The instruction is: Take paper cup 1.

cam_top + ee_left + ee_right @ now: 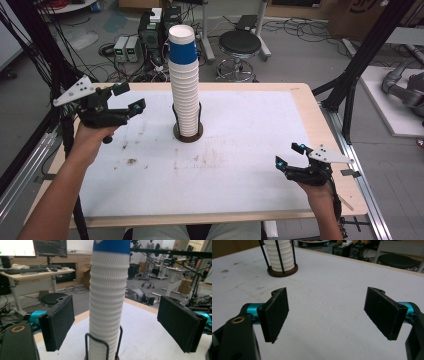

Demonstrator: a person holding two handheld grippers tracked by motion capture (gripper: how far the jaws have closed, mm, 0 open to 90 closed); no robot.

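1. Cup stack (183, 82) upright in wire holder (188, 131), mid-counter (250, 150), well clear of every edge.
2. Left gripper (125, 102) raised beside stack; fingers (58, 321) spread wide, empty.
3. Right gripper (288, 156) near right edge; fingers (275, 312) wide apart, empty.

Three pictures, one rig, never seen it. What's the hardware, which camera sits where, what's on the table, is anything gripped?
There is no robot arm here. A person holds a handheld two-jaw gripper in each hand: the left gripper and the right gripper.

The high view looks down from above the person's side of the table. The other two come from cameras riding on each gripper, looking out between its black jaws.

On the white surface stands a tall stack of ribbed white paper cups, with a blue cup near the top, set in a wire holder on a round brown base.

Nothing is held. Both grippers stand open; the left one points at the stack, its pads clear of it.
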